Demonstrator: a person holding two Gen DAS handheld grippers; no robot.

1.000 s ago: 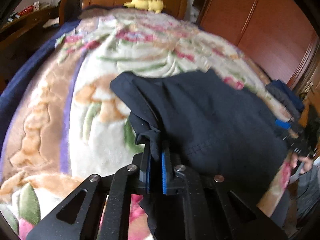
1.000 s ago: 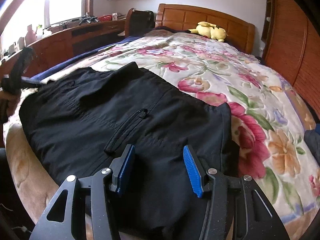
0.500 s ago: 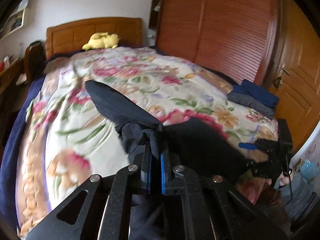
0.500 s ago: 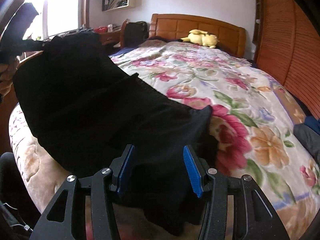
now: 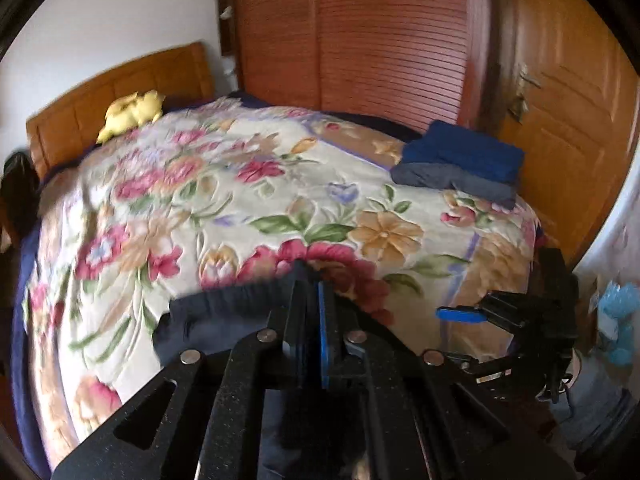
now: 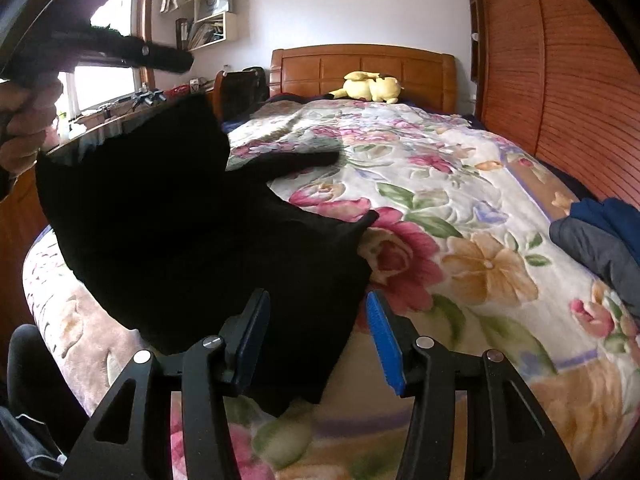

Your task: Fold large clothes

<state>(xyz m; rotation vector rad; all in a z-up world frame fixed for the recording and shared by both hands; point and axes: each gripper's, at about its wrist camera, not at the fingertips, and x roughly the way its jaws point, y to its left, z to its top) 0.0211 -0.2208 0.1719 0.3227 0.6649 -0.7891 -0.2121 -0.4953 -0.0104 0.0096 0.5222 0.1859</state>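
Observation:
A large black garment [image 6: 168, 232] hangs lifted over the near left part of the floral bed. My left gripper [image 5: 310, 292] is shut on its edge [image 5: 224, 308] and holds it up; in the right wrist view that gripper [image 6: 120, 50] is high at the upper left. My right gripper [image 6: 316, 316] is open and empty, just in front of the garment's lower hanging part. It also shows in the left wrist view [image 5: 460, 314] at the right.
The floral blanket [image 6: 460, 208] covers the bed. Folded blue and grey clothes [image 5: 460, 164] lie at its right edge. A yellow plush toy [image 6: 372, 86] sits by the wooden headboard. A wooden wardrobe [image 5: 360, 40] and door stand to the right, a desk [image 6: 120, 120] to the left.
My left gripper has lifted the garment's edge up off the bed and swung to the right. The garment now hangs instead of lying flat. My right gripper stays open.

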